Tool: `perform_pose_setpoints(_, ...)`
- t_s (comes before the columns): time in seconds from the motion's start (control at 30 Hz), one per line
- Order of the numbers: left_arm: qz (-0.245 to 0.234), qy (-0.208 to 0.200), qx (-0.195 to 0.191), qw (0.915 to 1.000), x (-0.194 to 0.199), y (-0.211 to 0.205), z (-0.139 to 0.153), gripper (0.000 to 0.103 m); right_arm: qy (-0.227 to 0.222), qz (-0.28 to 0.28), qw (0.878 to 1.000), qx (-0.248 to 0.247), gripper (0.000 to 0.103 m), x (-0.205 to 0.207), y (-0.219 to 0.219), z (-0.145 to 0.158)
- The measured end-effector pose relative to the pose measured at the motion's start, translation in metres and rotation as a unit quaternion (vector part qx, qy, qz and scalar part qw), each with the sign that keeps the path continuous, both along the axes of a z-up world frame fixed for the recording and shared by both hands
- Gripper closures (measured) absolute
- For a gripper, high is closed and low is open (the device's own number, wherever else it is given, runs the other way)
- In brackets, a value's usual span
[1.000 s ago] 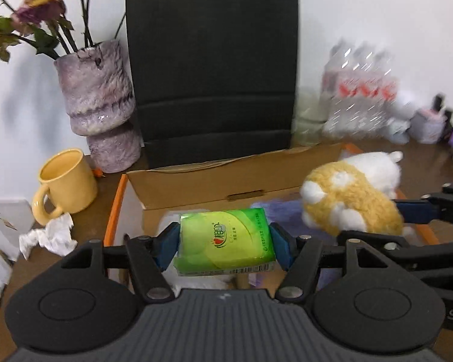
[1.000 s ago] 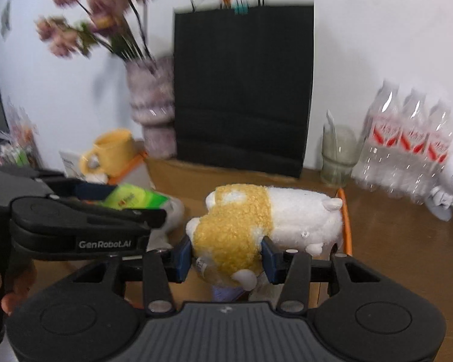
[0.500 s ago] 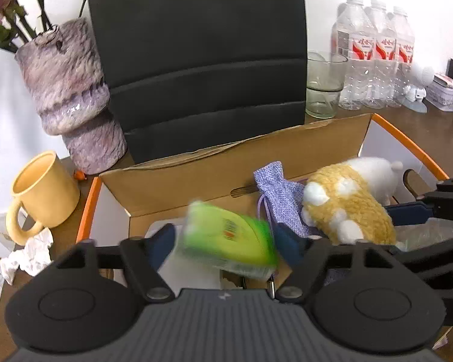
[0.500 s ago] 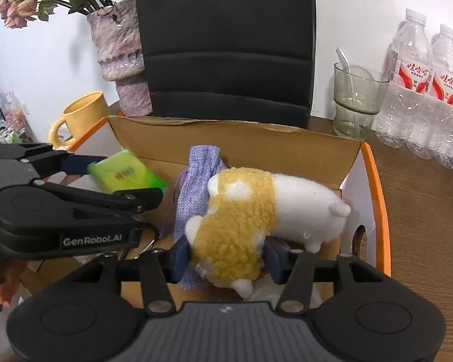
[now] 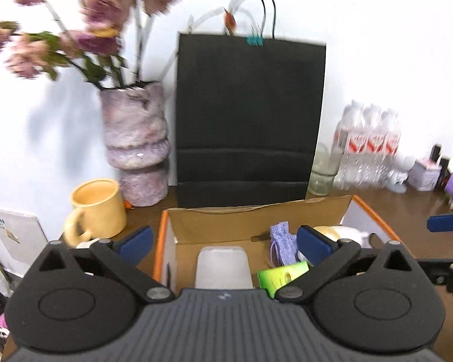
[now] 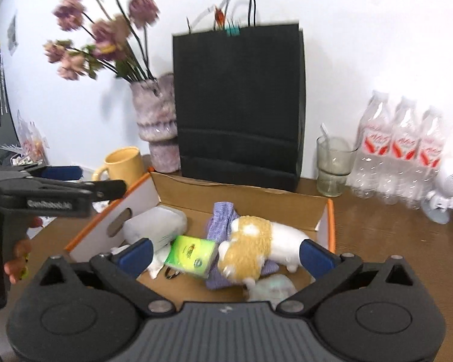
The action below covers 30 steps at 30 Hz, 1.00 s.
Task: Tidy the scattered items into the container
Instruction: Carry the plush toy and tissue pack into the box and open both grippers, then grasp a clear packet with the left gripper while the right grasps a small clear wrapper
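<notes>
An open cardboard box [image 6: 244,194] with orange edges holds a green tissue pack [image 6: 191,255], a yellow-and-white plush toy [image 6: 256,242], a purple pouch [image 6: 222,212] and a white tissue pack [image 6: 155,226]. The box [image 5: 256,215], green pack [image 5: 282,274], pouch [image 5: 281,246] and white pack [image 5: 222,264] also show in the left wrist view. My left gripper [image 5: 223,241] is open and empty above the box's near left side. My right gripper [image 6: 225,253] is open and empty above the box's near edge.
A black paper bag [image 5: 250,120] stands behind the box, a vase of flowers [image 5: 136,141] and a yellow mug [image 5: 96,208] to its left. A glass [image 6: 332,166] and water bottles [image 6: 401,147] stand at the right. Notepads [image 5: 12,235] lie at far left.
Both grippers opened and pulled back and up. The green tissue pack and the plush toy dropped from them and now lie in the box.
</notes>
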<state>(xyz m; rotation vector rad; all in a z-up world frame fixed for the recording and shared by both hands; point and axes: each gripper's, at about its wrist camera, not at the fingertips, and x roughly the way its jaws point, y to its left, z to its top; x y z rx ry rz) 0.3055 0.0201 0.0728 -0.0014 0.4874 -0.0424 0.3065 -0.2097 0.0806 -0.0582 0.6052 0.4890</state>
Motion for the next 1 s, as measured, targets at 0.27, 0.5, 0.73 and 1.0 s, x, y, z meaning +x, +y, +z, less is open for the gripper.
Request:
perform_pose_setpoints(0.27,0.000,0.000,-0.012,0.9999,-0.090,0.018,-0.028,0.000,-0.011,-0.019,1.000,0.008,0.000,-0.083,-0.026,-0.018)
perform_pose_setpoints(0.5,0.034,0.005,-0.058,0.9977,-0.157,0.016,-0.076,0.000,0.003,-0.048,0.999,0.017,0.000,-0.141,-0.027,-0.073)
perform_pose_setpoints(0.73,0.024,0.005,-0.050,0.9984,-0.169,0.004,-0.087,0.000,0.022,-0.044,0.999,-0.004,0.000,-0.152,-0.018,-0.090)
perform_pose_setpoints(1.0,0.027,0.020,-0.040,0.9986,-0.164,0.002,-0.095,0.000,0.032,-0.045,0.998,-0.009,0.000,-0.148,-0.013,-0.095)
